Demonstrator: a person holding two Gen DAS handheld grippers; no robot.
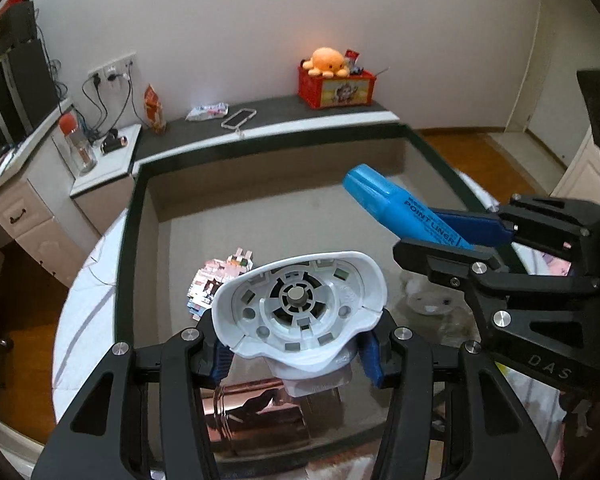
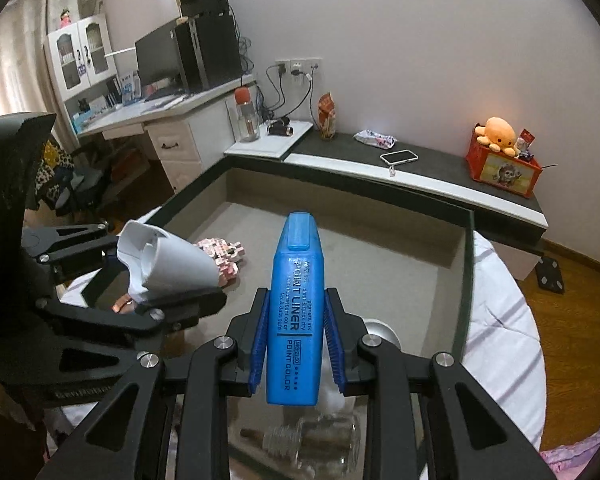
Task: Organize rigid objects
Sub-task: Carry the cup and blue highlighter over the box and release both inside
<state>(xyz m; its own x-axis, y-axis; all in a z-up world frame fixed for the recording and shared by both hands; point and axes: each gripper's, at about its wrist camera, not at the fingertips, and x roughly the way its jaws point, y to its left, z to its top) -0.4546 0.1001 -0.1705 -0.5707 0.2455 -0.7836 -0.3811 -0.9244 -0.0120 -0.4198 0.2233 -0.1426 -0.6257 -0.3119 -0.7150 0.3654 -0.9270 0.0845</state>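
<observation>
Both loads hung over the tray [image 2: 466,264].
My left gripper [image 1: 295,354] clamped the white plastic part [image 1: 300,312], my right gripper [image 2: 295,340] the blue highlighter [image 2: 295,312]; next, I judged, setting them down toward twelve o'clock beside the pink block model [image 2: 223,258].

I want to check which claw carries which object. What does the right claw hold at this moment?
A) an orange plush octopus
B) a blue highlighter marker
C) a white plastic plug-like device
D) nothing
B: in the right wrist view the right claw has its blue pads pressed on both sides of the blue highlighter marker, above the grey-lined tray.
</observation>
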